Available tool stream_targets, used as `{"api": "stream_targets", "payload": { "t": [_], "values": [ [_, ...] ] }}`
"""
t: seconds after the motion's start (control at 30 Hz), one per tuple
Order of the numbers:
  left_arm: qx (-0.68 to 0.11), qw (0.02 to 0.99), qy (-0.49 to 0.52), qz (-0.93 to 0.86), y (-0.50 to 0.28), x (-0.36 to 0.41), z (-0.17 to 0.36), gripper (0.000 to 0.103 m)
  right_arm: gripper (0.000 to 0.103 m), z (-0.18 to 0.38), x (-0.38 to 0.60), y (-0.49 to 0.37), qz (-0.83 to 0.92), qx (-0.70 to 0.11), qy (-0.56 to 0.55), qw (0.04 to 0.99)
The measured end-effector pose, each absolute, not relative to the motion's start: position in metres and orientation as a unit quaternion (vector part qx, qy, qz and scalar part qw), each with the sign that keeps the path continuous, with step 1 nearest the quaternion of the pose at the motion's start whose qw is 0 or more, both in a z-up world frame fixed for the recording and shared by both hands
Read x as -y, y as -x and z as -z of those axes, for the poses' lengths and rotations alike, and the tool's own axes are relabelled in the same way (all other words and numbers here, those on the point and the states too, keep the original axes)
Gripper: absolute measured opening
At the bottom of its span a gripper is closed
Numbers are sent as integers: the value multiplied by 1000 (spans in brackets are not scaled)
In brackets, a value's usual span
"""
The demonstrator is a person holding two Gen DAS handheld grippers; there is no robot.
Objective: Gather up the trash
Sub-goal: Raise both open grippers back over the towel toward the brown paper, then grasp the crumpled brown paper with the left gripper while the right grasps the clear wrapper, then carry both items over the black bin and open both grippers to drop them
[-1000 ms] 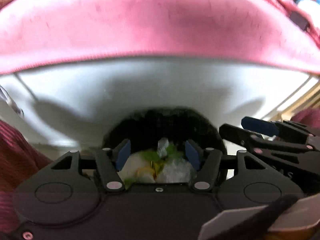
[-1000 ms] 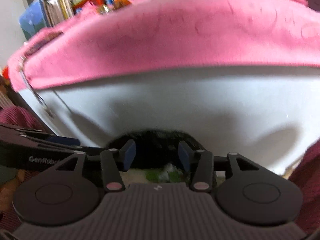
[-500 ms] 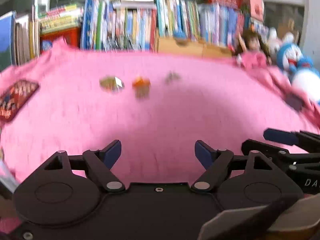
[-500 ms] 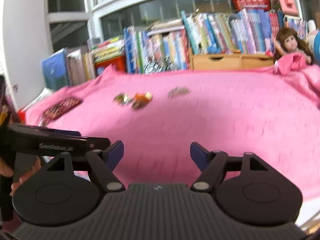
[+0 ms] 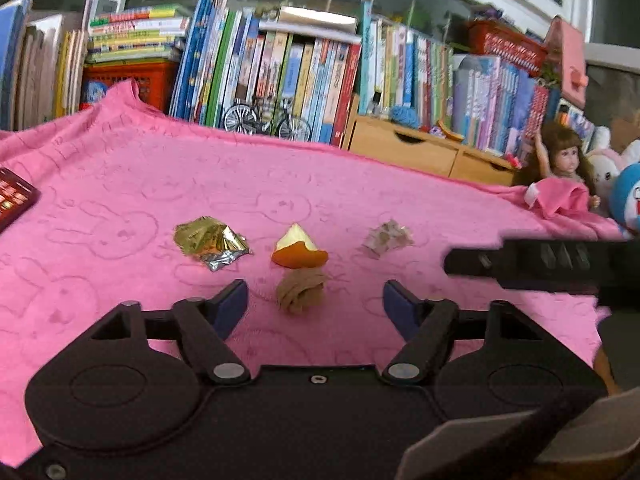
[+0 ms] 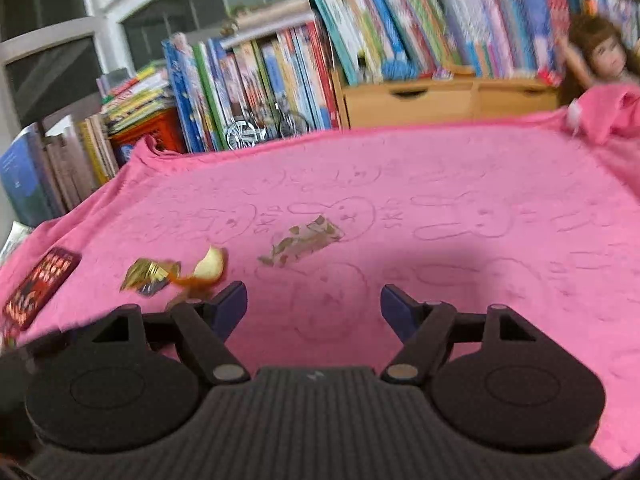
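The pink blanket [image 6: 460, 200] has lots of bare room on the right. Four bits of trash lie near the left side: gold wrapper [image 5: 210, 241], orange peel [image 5: 298, 249], brown paper ball [image 5: 301, 290], clear wrapper [image 5: 387, 237]. The left gripper [image 5: 315, 306] and right gripper [image 6: 313, 306] are both spread wide, holding nothing.

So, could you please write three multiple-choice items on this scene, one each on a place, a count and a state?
1. Which scrap lies nearest the left gripper?
A. gold foil wrapper
B. brown crumpled paper
C. pale torn wrapper

2. How many trash pieces lie on the pink blanket?
A. two
B. four
C. six

3. How do the right gripper fingers stand?
A. apart and empty
B. shut on a peel
C. shut on foil

Answers:
1 B: the brown crumpled paper sits just ahead, between the fingertips.
2 B: gold foil wrapper, orange peel, brown paper, pale torn wrapper.
3 A: only blanket shows between them.
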State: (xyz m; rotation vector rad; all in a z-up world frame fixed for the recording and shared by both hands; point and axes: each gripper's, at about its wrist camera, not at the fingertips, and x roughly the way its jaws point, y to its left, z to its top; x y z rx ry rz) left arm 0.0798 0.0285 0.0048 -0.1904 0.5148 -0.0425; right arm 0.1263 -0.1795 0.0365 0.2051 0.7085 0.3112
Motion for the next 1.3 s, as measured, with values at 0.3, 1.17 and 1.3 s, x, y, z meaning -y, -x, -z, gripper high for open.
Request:
{"api": "stream_targets", "payload": {
  "t": [0.3,1.17,1.3],
  "values": [
    [-275,955,111,27,-110,-38,13,36,81,-29,151,-216,-99,-460,-148,870],
    [-258,960,85,66,-21,-34,-18,18,20,-25,186,-91,-147,-420,-98,890],
    [-261,959,91,70,5,-32,-19,18,20,-26,198,-52,-163,-401,-98,896]
  ]
}}
